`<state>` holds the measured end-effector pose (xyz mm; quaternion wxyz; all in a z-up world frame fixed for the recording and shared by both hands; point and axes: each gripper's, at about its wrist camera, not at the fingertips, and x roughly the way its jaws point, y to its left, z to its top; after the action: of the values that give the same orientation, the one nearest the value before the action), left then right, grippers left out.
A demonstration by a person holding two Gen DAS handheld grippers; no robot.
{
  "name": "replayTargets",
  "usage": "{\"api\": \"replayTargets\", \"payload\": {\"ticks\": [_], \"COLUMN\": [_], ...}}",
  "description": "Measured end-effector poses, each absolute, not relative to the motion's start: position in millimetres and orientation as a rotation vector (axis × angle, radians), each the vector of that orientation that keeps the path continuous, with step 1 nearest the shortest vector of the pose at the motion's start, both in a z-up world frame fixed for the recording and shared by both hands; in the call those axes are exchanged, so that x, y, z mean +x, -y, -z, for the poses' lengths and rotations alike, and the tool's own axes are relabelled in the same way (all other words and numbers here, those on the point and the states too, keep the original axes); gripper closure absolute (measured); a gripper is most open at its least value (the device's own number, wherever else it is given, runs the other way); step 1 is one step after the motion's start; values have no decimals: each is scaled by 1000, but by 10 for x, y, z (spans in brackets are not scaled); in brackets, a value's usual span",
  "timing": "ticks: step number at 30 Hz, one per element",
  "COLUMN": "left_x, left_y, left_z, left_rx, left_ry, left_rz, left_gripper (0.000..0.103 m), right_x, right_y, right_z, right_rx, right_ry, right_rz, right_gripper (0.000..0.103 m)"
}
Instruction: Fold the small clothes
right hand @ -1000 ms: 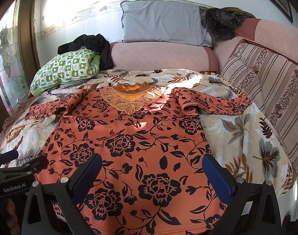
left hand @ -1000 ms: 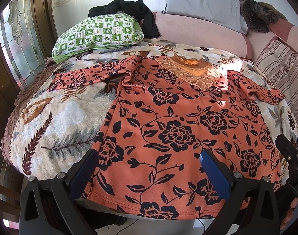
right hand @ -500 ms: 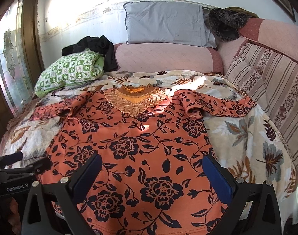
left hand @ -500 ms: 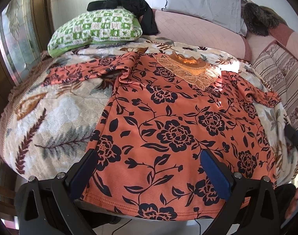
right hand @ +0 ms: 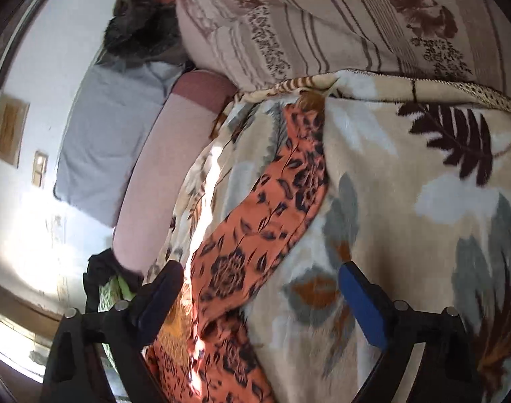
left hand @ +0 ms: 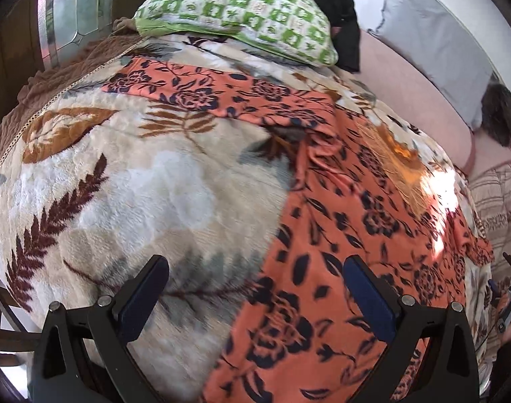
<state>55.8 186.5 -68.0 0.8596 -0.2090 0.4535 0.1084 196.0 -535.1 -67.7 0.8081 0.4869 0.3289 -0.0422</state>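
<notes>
Shirt (left hand: pixel 339 235) lay flat on the blanket (left hand: pixel 138 201), sleeves spread. Left gripper (left hand: pixel 255 299) gaped, nothing in it; right gripper (right hand: pixel 260 305) had just been closing a bit, w/ the sleeve (right hand: pixel 255 228) between its jaws, not pinched. Best: grab each sleeve near the cuff, fold inward. Green pillow (left hand: pixel 242 16) & striped cushion (right hand: pixel 322 16) sat nearby, not blocking.

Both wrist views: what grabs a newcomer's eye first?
The orange floral top, spread flat on the leaf-print blanket, dominates the left wrist view; its sleeve runs diagonally through the right one. Behind it, a green checked pillow sits at the bed's far corner. Both grippers hover with jaws open, holding nothing.
</notes>
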Motion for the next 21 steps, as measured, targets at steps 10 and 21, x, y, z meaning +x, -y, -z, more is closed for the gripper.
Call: {"api": "replayTargets", "payload": {"ticks": [10,21], "left_x": [738,570], "left_y": [-2145,-2524], "left_z": [835,1016], "left_rx": [-443,-638], "left_ry": [-942,-904], "left_rz": [-238,-220], "left_gripper": [0,0], "right_x": [2802,3003], "right_y": [5571,5219], "right_z": [1121,405], "right_rx": [1062,670], "right_ry": [-768,-773], "right_rz": [185,214], "right_gripper": [20,96]}}
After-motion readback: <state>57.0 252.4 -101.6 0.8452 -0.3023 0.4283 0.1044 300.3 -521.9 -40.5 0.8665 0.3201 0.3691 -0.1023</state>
